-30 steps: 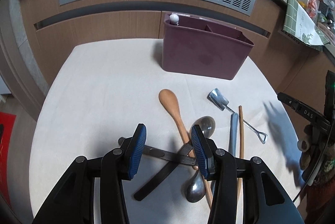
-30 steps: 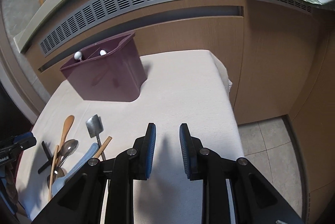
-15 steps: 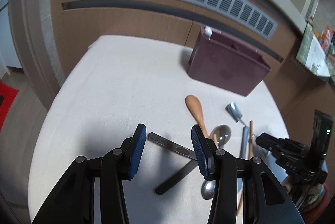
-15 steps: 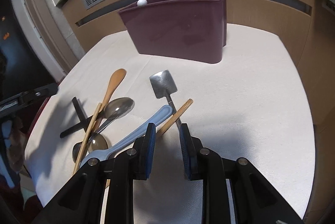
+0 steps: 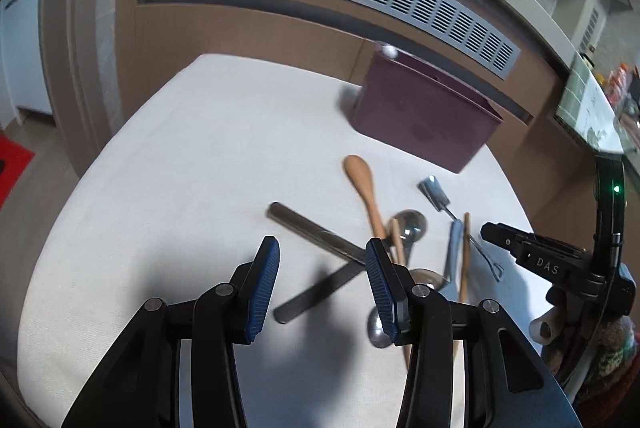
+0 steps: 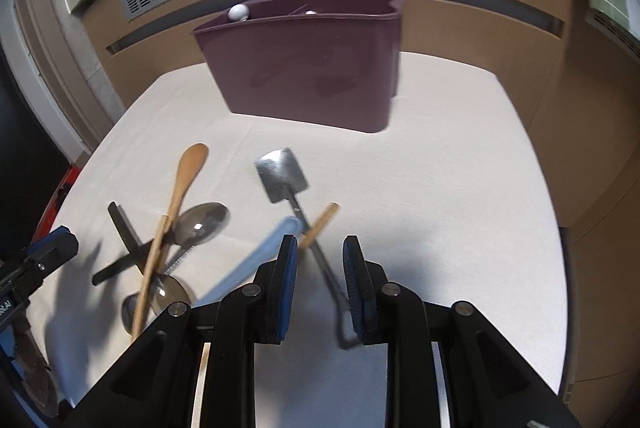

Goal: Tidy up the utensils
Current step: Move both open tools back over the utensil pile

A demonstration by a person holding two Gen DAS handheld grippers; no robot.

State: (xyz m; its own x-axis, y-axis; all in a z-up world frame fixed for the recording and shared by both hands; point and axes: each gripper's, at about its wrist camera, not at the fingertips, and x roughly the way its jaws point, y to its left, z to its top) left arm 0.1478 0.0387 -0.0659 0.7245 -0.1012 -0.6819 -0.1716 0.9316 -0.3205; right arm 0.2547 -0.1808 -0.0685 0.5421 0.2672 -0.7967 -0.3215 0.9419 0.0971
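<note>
1. Right gripper, jaws parted and gripping nothing, now hangs low over the near end of the small steel shovel-shaped spoon; a second ago it looked out over bare cloth at the table's right edge, with the utensils far off to its left.

2. That spoon's thin handle runs between the blue pads without visibly touching either, so the swing appears to have lined the gripper up for a first pick.

3. Just left of the handle lie a pale blue plastic spoon and a short wooden stick that crosses the handle; a careless close could catch either.

4. Farther left, the heap is undisturbed: a long wooden spoon, two steel spoons, a wooden chopstick and a pair of flat dark strips crossed like an X.

5. Left gripper, also open and empty, has drifted from above the spoon handles to the crossed strips, which now show between its jaws.

6. At the far side of the white-clothed table, the maroon plastic divided caddy stands upright with white-knobbed items already inside.

7. Nothing from the heap has been lifted yet; sorting looks barely begun.
</note>
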